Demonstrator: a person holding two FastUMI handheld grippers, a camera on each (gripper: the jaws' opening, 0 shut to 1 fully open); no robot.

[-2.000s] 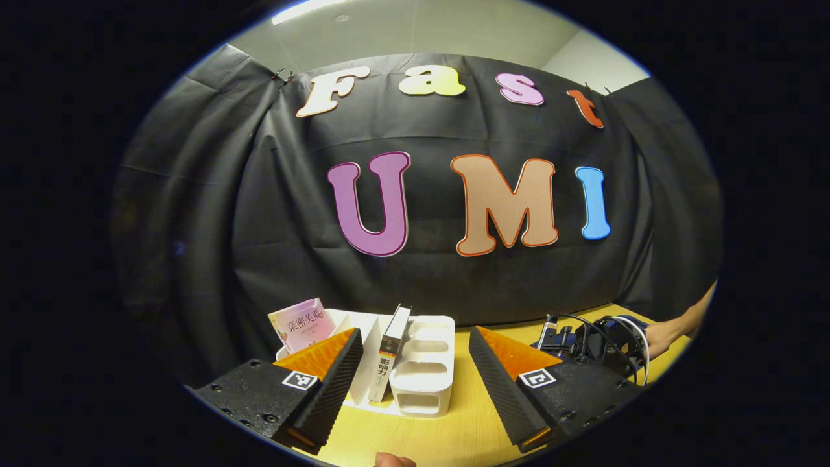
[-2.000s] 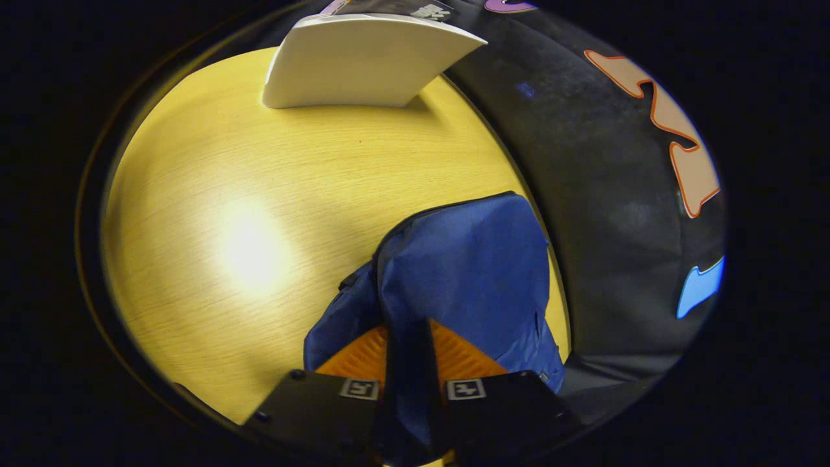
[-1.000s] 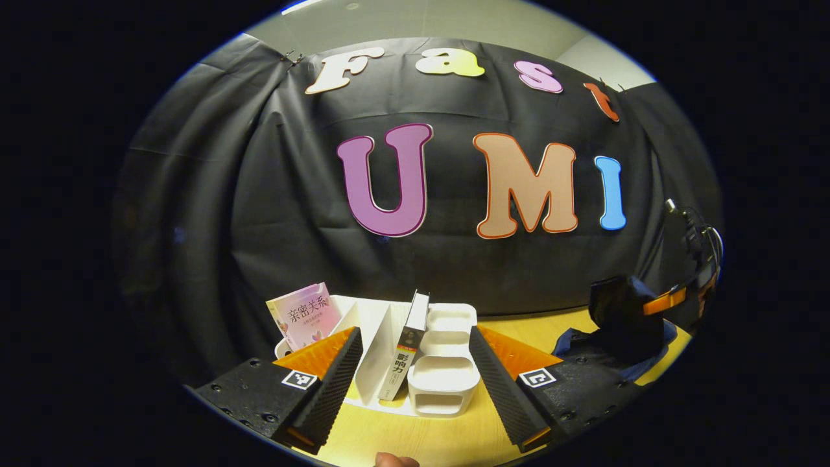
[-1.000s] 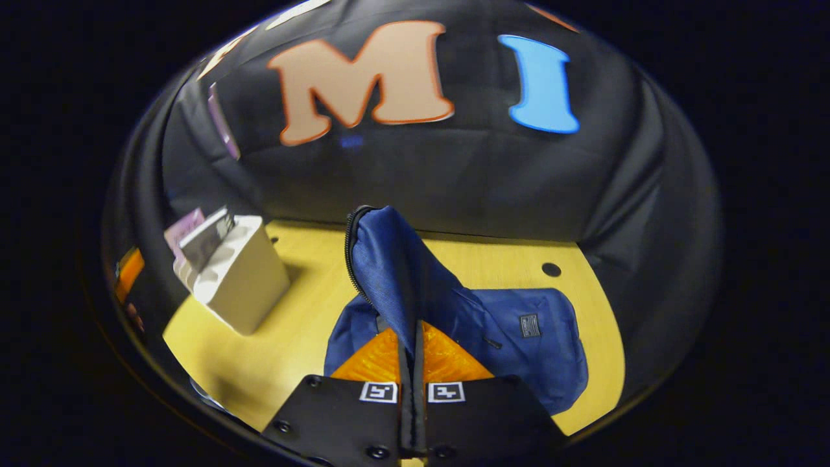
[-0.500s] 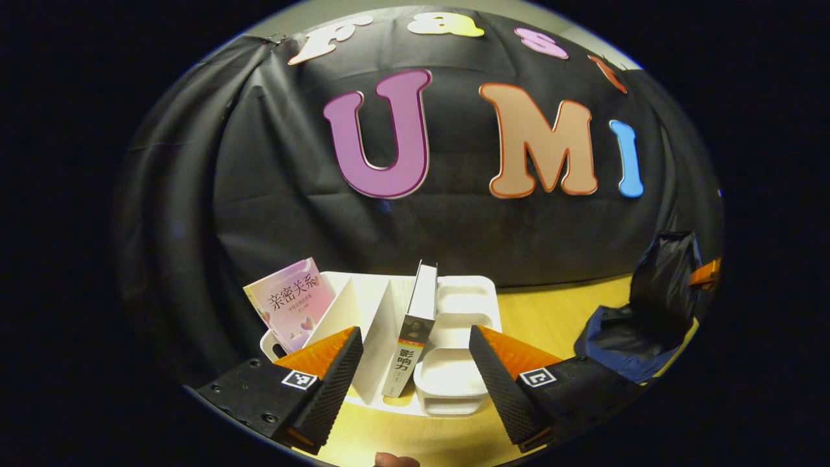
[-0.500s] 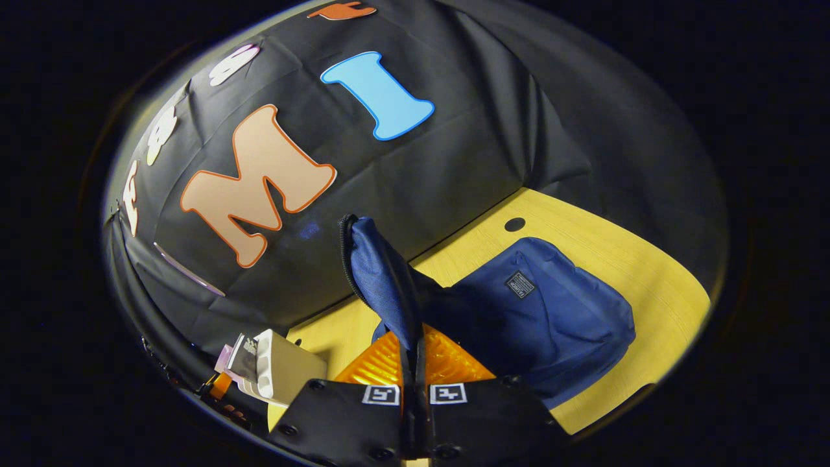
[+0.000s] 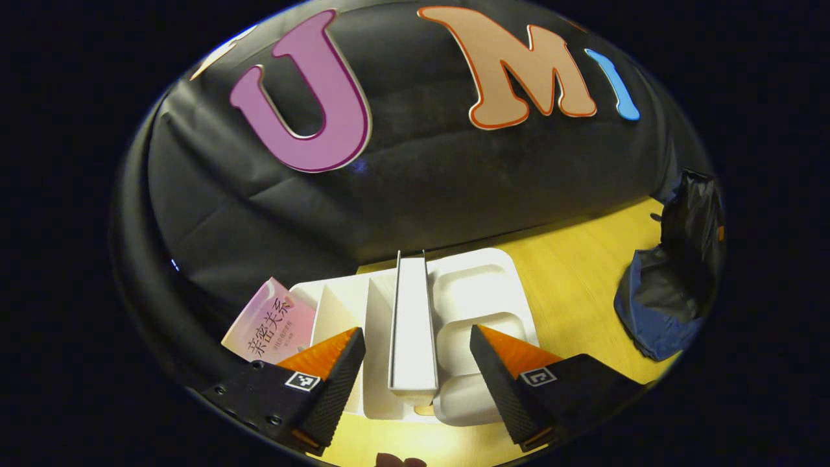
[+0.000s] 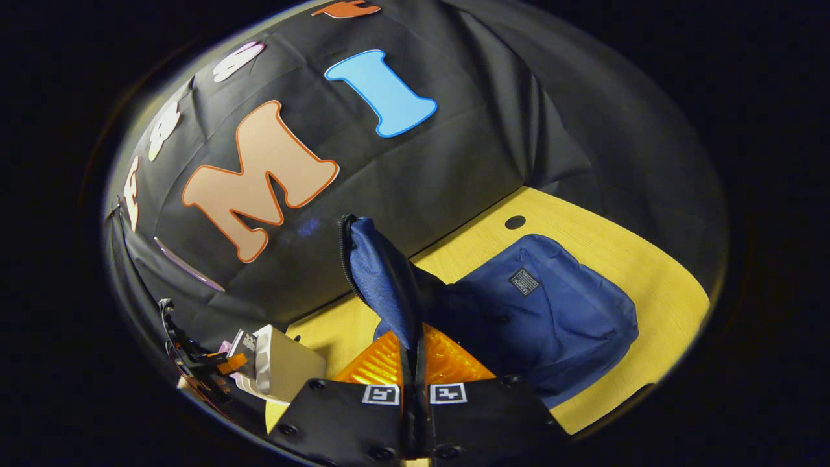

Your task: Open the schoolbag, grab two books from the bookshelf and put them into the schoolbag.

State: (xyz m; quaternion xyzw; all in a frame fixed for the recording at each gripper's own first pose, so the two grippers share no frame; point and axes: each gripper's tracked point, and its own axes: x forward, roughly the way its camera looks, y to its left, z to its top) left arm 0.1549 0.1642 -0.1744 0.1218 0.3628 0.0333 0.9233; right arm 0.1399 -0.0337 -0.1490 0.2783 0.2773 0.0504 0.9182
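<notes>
Blue schoolbag (image 8: 551, 311) lay on the counter (image 8: 648, 259) near its back edge by the black cloth wall; a flap of it (image 8: 379, 279), zipper-edged, was lifted up and pinched between both fingers of the right hand-held gripper (image 8: 414, 370), which was closed tight on the fabric. In the left gripper view the schoolbag (image 7: 661, 305) sat at the counter's right side, well apart from the bookshelf.

White bookshelf (image 7: 480, 285) stood on the counter (image 7: 570, 272) close to the back edge. A book (image 7: 411, 324) stood upright in a middle slot, page edge up; a pink book (image 7: 272, 324) leaned tilted at the shelf's left end.

Left hand-held gripper (image 7: 415, 370) was wide open, fingers apart on either side of the upright book, not touching it; whether level with it or above, could not tell.

In the right gripper view the bookshelf (image 8: 285, 366) showed at lower left, with the left hand-held gripper (image 8: 194, 363) just beside it.
</notes>
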